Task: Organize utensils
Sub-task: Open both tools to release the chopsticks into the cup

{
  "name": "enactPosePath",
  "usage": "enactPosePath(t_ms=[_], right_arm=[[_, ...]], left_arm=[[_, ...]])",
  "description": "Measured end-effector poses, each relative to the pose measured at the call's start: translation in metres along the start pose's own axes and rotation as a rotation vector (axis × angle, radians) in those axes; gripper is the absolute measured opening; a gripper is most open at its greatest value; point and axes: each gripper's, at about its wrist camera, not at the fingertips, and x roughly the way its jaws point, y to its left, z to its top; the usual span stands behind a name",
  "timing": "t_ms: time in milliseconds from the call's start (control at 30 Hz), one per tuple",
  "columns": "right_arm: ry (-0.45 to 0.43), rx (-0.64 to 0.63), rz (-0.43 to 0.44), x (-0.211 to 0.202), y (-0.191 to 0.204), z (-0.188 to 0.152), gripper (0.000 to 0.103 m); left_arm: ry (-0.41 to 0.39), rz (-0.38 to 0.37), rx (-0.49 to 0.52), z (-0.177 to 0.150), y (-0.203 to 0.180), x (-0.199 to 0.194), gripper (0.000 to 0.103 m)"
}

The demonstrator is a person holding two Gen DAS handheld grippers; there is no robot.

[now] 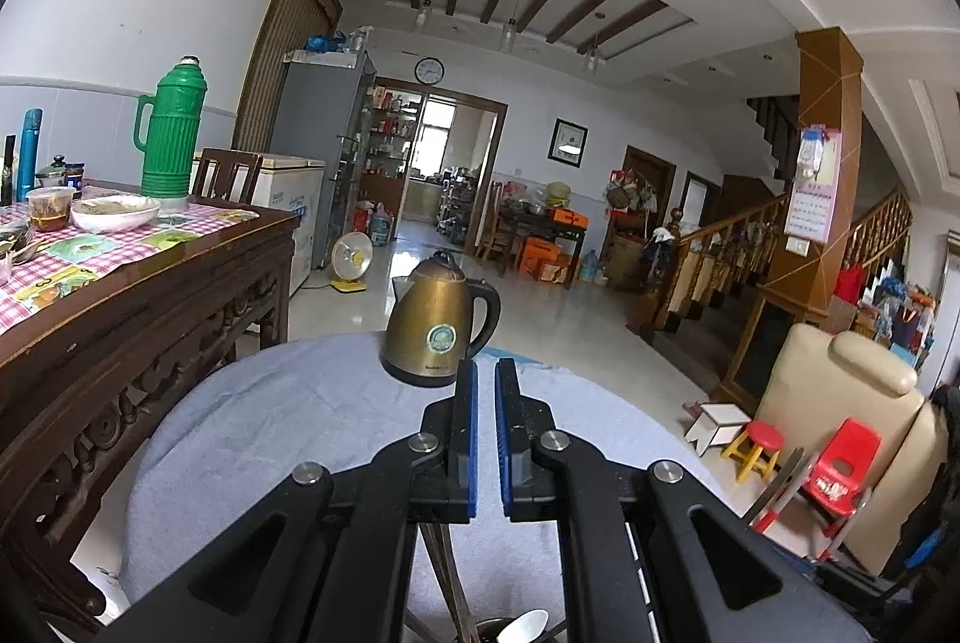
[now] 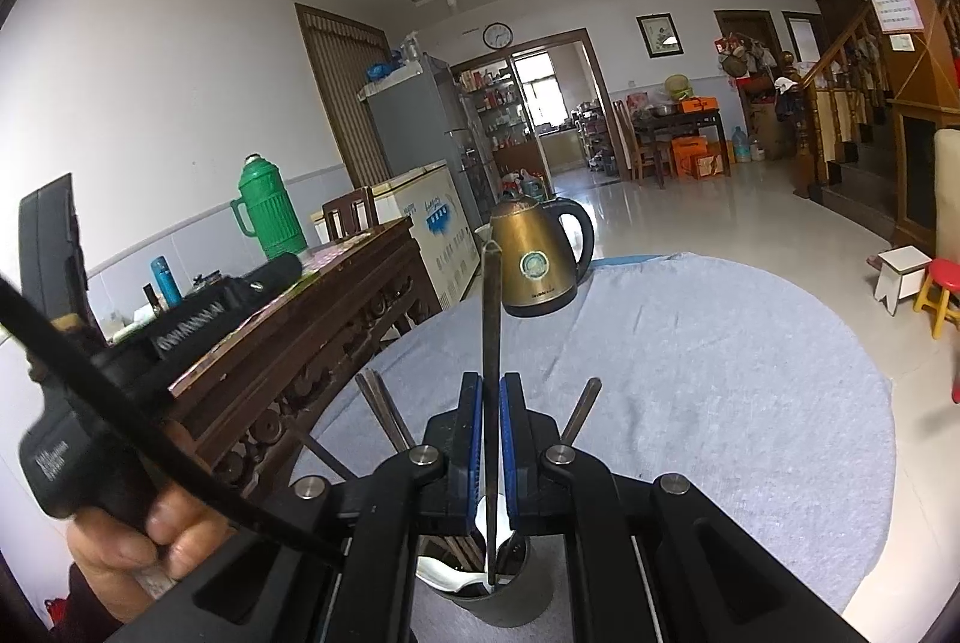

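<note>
My right gripper (image 2: 492, 379) is shut on a thin dark metal utensil (image 2: 491, 319) that stands upright. The utensil's lower end reaches down into a dark cup (image 2: 498, 595) just below the jaws. The cup also holds a white spoon (image 2: 447, 571), and other metal handles (image 2: 384, 415) lean out of it to both sides. My left gripper (image 1: 486, 367) is shut, with nothing between its blue pads. It hangs over the same cup (image 1: 486, 631), where the spoon (image 1: 528, 628) and chopsticks (image 1: 447, 571) show under it. A hand (image 2: 150, 541) holds the left tool at the right view's left edge.
The cup stands on a round table under a grey-blue cloth (image 2: 720, 403), with a brass kettle (image 1: 435, 325) at its far edge. A carved wooden table (image 1: 150, 295) on the left carries bowls and a green thermos (image 1: 174, 133). Small stools (image 1: 759, 448) and a red chair (image 1: 840, 469) stand at right.
</note>
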Motion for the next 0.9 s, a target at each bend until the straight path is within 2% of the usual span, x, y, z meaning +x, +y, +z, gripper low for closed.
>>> enactPosePath(t_ms=[333,800,833,900], right_arm=[[0.04,-0.002,-0.002,0.009,0.001,-0.007,0.007],[0.102,-0.007,0.018,0.015,0.003,-0.011,0.009],[0.102,-0.01,0.017,0.014,0.004,-0.012,0.009],[0.107,-0.003,0.021,0.014,0.003,-0.011,0.009]], left_arm=[[0.027,0.037,0.062,-0.019,-0.011,0.007,0.006],[0.147,0.057,0.083,-0.032,-0.008,0.017,0.006],[0.156,0.06,0.084,-0.032,-0.007,0.018,0.007],[0.182,0.066,0.089,-0.034,-0.006,0.019,0.018]])
